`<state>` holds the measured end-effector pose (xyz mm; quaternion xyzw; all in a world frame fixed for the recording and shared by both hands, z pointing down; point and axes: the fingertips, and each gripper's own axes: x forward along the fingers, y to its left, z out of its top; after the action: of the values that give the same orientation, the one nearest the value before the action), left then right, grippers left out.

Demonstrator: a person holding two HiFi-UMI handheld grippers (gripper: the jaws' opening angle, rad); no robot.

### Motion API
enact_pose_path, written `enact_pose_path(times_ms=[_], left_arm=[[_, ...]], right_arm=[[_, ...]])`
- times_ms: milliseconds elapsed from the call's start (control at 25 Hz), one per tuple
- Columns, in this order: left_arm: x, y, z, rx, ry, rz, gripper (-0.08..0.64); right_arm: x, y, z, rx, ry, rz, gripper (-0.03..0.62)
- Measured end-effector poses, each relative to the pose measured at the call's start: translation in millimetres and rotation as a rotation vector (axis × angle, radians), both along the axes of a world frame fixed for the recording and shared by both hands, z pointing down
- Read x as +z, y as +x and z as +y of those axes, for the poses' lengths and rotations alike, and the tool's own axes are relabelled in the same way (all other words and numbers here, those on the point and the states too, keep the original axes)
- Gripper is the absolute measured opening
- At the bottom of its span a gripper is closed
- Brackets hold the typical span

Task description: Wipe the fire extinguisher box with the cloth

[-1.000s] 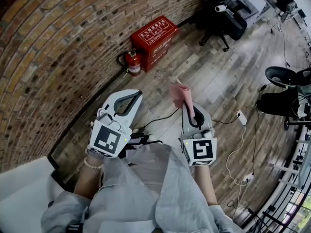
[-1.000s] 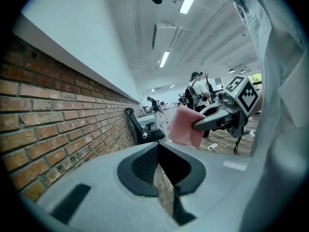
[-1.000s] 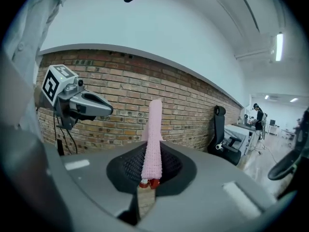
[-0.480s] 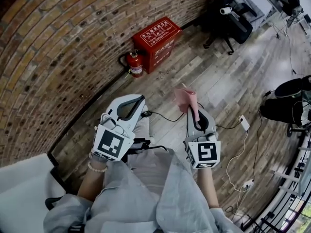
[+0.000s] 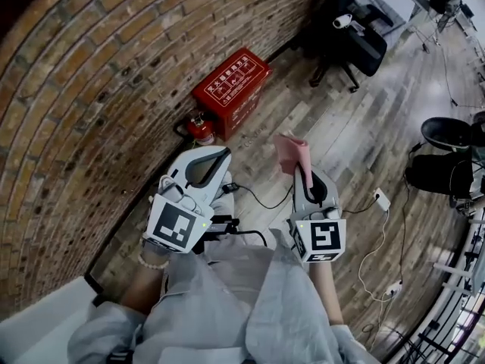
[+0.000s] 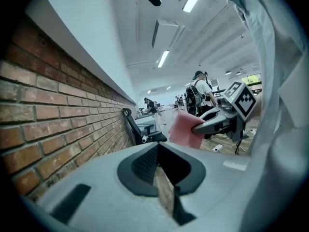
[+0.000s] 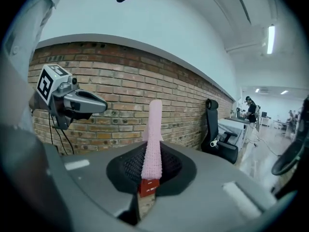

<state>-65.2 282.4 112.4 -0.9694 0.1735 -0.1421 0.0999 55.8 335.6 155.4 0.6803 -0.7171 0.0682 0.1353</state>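
The red fire extinguisher box [image 5: 229, 89] stands on the wooden floor against the brick wall, ahead of both grippers. In the right gripper view a sliver of the box [image 7: 148, 186] shows between the jaws. My right gripper [image 5: 301, 169] is shut on a pink cloth [image 5: 290, 152], which sticks up out of the jaws as a folded strip [image 7: 153, 139]. My left gripper [image 5: 220, 156] is held level with it to the left, shut and empty. From the left gripper view the cloth [image 6: 186, 129] and the right gripper [image 6: 227, 120] appear off to the right.
A red fire extinguisher [image 5: 199, 127] stands just left of the box. A black office chair [image 5: 356, 40] sits by the wall beyond it. Cables and a white power strip [image 5: 380, 200] lie on the floor to the right, near a black stool [image 5: 447, 135].
The person has stepped toward the wall: the box and extinguisher now lie closer to the grippers. Both grippers kept their pose, the right still shut on the cloth.
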Motion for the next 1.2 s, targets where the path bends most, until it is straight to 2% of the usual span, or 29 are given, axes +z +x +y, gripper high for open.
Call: enact_pose_path(times_ms=[200, 400, 520, 800, 1200], left_arm=[[-15, 30, -87, 0.033, 0.012, 0.005, -0.003], [-20, 55, -143, 0.086, 0.026, -0.014, -0.003], [-20, 67, -172, 0.093, 0.003, -0.003, -0.003], [-8, 81, -208, 0.101, -0.046, -0.011, -0.003], [1, 76, -240, -0.001, -0.044, -0.03, -0.003]], right_arm=[[-19, 21, -78, 0.035, 0.036, -0.006, 0.02], [-22, 43, -135, 0.086, 0.041, -0.029, 0.02], [-23, 52, -160, 0.097, 0.029, -0.024, 0.02], [-19, 65, -191, 0.109, -0.003, -0.026, 0.02], [-3, 73, -227, 0.008, -0.044, -0.026, 0.02]])
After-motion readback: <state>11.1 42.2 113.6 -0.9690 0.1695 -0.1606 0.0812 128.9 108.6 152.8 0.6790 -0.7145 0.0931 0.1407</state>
